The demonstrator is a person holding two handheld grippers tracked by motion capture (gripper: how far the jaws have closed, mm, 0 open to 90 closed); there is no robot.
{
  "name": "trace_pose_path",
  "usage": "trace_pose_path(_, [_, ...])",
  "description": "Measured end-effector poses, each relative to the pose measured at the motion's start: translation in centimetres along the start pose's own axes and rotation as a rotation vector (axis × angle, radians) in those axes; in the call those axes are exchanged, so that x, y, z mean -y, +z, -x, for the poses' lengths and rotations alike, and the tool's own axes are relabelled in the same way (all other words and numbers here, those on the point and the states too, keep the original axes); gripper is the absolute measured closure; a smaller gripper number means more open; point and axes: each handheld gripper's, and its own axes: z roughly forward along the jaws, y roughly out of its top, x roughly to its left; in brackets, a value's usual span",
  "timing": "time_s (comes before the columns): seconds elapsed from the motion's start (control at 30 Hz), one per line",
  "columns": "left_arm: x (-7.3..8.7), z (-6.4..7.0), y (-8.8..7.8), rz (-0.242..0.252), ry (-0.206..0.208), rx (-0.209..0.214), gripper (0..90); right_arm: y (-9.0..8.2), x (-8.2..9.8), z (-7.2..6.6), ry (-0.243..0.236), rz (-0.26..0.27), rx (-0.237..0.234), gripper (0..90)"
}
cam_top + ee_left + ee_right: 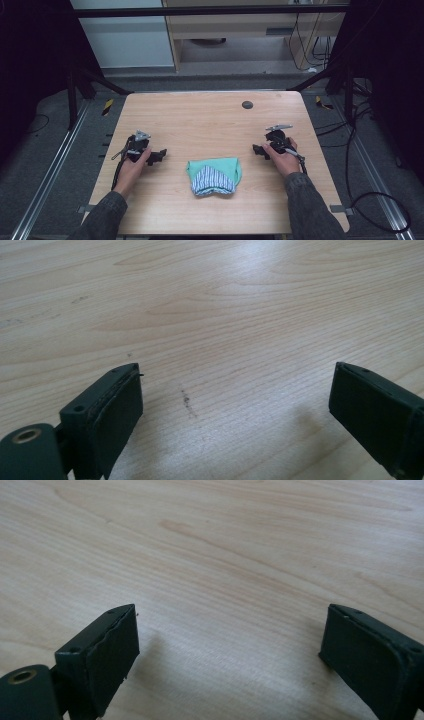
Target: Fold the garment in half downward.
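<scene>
A folded green cloth with a blue-and-white striped panel (214,175) lies on the wooden table (210,120) near its front middle. My left gripper (159,155) rests on the table to the left of the cloth, held in a hand, its jaws pointing toward the cloth. My right gripper (257,149) rests to the cloth's right, jaws pointing left. In the left gripper view the left gripper (235,400) stands wide open over bare wood. The right gripper (227,640) in its own view is likewise wide open over bare wood. Neither touches the cloth.
A small dark round disc (247,104) is set in the table near its far edge. Black cables (370,195) trail on the floor to the right. Metal frame bars (95,80) stand behind the table on both sides.
</scene>
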Motion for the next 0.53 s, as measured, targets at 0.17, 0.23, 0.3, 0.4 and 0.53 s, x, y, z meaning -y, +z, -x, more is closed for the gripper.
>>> trace_pose_path(0.17, [-0.16,0.09,0.55,-0.033,0.02,-0.009,5.9,0.35,0.15,0.39,0.012,0.029,0.045,7.2])
trace_pose_path(0.23, [-0.3,0.16,0.73,-0.044,0.031,-0.003,2.9,0.51,0.3,0.4,0.006,0.035,0.075,4.7])
trace_pose_path(0.3, [-0.36,0.18,0.85,-0.047,0.032,-0.002,1.0,0.66,0.38,0.51,0.018,0.04,0.089,1.6])
trace_pose_path(0.4, [-0.35,0.18,0.84,-0.051,0.027,-0.01,0.0,0.71,0.4,0.41,0.038,0.035,0.113,0.2])
trace_pose_path(0.53, [-0.33,0.13,0.81,-0.051,0.013,-0.022,0.0,0.58,0.56,0.1,0.065,0.038,0.141,0.2])
